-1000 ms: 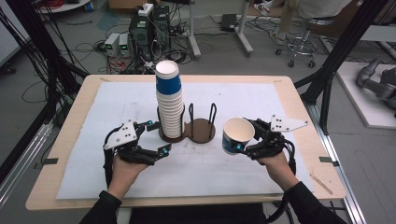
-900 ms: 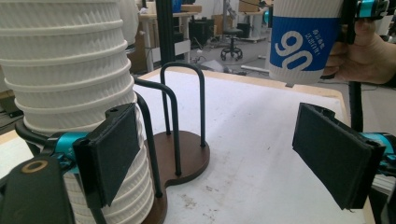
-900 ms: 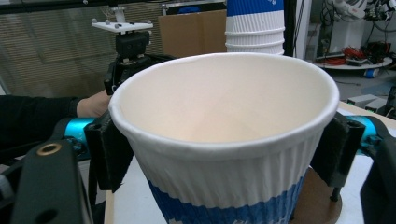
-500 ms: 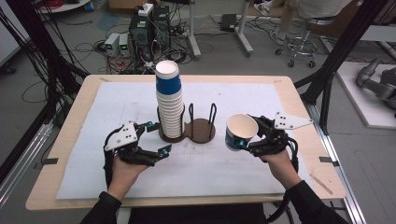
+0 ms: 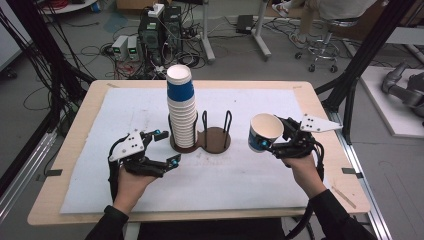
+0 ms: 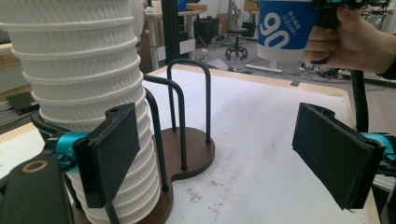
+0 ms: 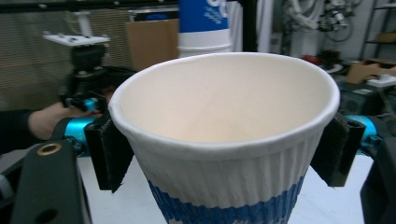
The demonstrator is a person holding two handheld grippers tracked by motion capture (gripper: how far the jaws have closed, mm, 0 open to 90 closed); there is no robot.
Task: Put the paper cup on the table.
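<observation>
A tall stack of ribbed white paper cups (image 5: 182, 116) with a blue-banded cup on top stands in the left ring of a dark wooden two-place holder (image 5: 216, 139) at mid-table. My right gripper (image 5: 270, 140) is shut on a single white and blue paper cup (image 5: 265, 132), held tilted above the table to the right of the holder; its open mouth (image 7: 224, 98) faces the right gripper view. My left gripper (image 5: 165, 147) rests open on the table just left of the stack, with wide-apart pads (image 6: 109, 151) and nothing between them. The stack (image 6: 84, 93) rises right behind its left pad.
White paper (image 5: 250, 175) covers the wooden table (image 5: 320, 97). The holder's right ring with its black wire hoops (image 5: 227, 120) holds nothing. Black frame posts (image 5: 360, 65), cables and electronics stand on the floor beyond the table's far edge.
The right gripper has carried the cup slightly right and a little up. The left gripper has stayed put.
</observation>
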